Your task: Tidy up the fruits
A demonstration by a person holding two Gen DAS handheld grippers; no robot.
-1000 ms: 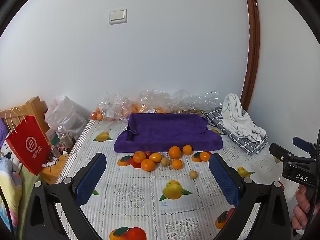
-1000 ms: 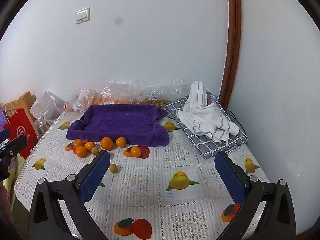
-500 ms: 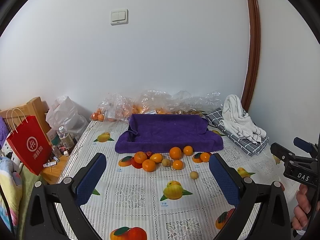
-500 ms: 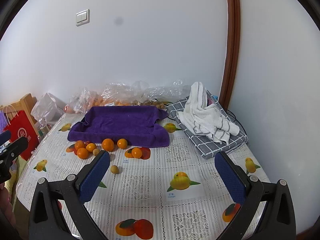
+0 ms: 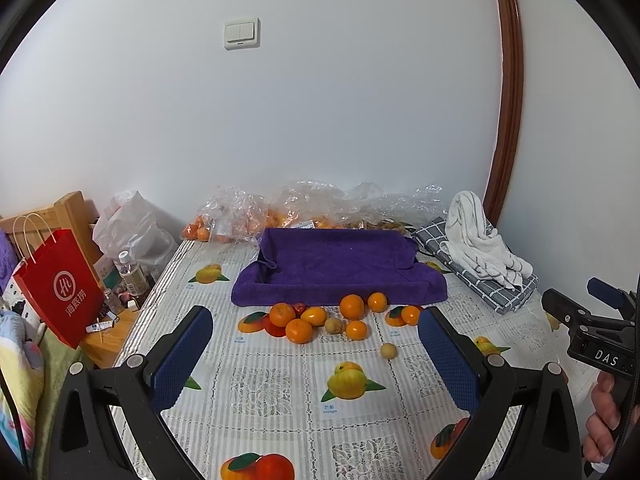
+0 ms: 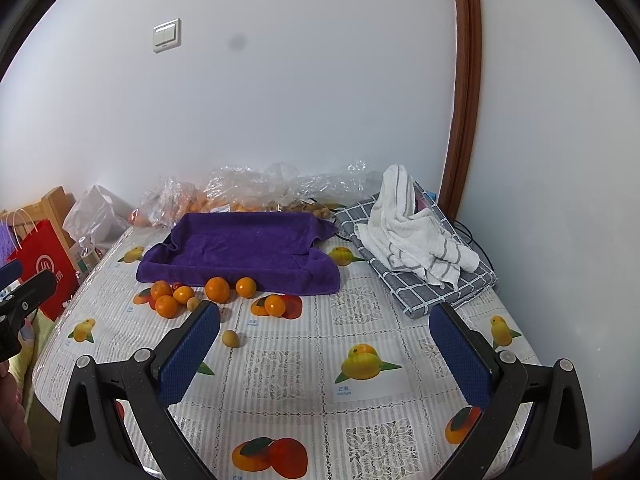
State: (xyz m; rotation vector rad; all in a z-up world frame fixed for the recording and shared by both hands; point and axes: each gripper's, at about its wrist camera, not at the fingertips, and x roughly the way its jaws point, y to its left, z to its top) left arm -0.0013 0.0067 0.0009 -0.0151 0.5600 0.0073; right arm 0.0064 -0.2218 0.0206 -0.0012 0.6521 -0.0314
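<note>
Several oranges [image 5: 298, 330] [image 6: 217, 289] lie loose on the fruit-print tablecloth, just in front of a purple towel-lined tray [image 5: 336, 264] [image 6: 240, 250]. A small tan fruit [image 5: 388, 351] [image 6: 231, 338] sits apart, nearer me, and another [image 5: 333, 324] lies among the oranges. My left gripper [image 5: 316, 350] is open and empty, held above the cloth short of the fruit. My right gripper [image 6: 326, 354] is open and empty, to the right of the fruit. The right gripper's body also shows at the right edge of the left wrist view [image 5: 592, 332].
Clear plastic bags of fruit [image 5: 240, 216] lie against the wall behind the tray. A white striped towel [image 6: 412, 236] rests on a folded checked cloth [image 6: 472, 280] at the right. A red paper bag [image 5: 60, 280], bottles and a white bag stand off the table's left edge.
Both grippers have drifted slightly forward and up; the view shifted a little. Nothing was grasped and no fruit moved.
</note>
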